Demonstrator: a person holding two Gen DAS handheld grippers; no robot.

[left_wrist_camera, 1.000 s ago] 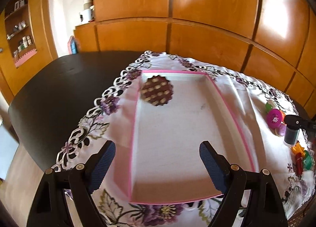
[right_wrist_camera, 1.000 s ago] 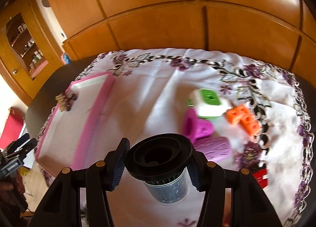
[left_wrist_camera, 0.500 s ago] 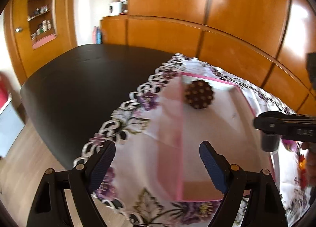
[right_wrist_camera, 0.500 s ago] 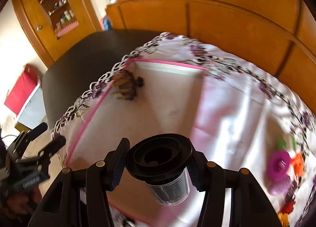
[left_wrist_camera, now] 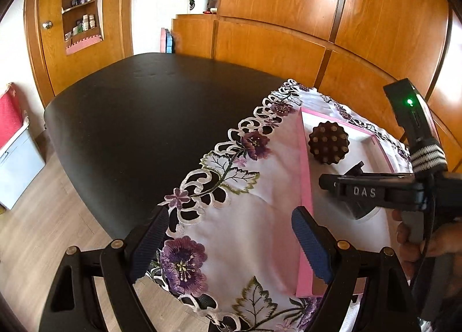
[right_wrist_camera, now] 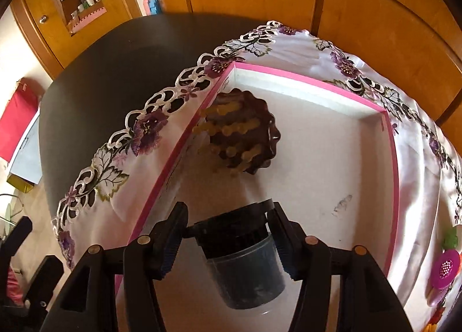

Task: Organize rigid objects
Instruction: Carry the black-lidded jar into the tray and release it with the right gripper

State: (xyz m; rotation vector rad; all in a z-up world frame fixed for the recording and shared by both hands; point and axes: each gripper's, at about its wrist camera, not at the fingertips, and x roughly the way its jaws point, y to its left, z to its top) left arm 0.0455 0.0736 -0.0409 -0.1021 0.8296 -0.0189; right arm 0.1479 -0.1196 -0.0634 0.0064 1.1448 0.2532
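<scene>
Wooden cupboards back the dark table, where my right claw, jaws opening, holds the jar tilted over the pink tray, near the brown scalloped mould. My left claw hangs wide and empty beside the tray.

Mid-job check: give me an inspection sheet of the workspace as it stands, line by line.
Surface: dark table partly covered by white floral-embroidered cloth.
Job's things: pink-rimmed white tray holds brown scalloped disc with yellow pegs; black-lidded clear jar over the tray.
Clutter: magenta round toy and small coloured pieces on the cloth right of the tray.
Grippers: right gripper jaws opening, jar between them; left gripper open, empty, beside the tray.
Cables: nothing seen.
Surroundings: wooden panelling, shelf cabinet.
</scene>
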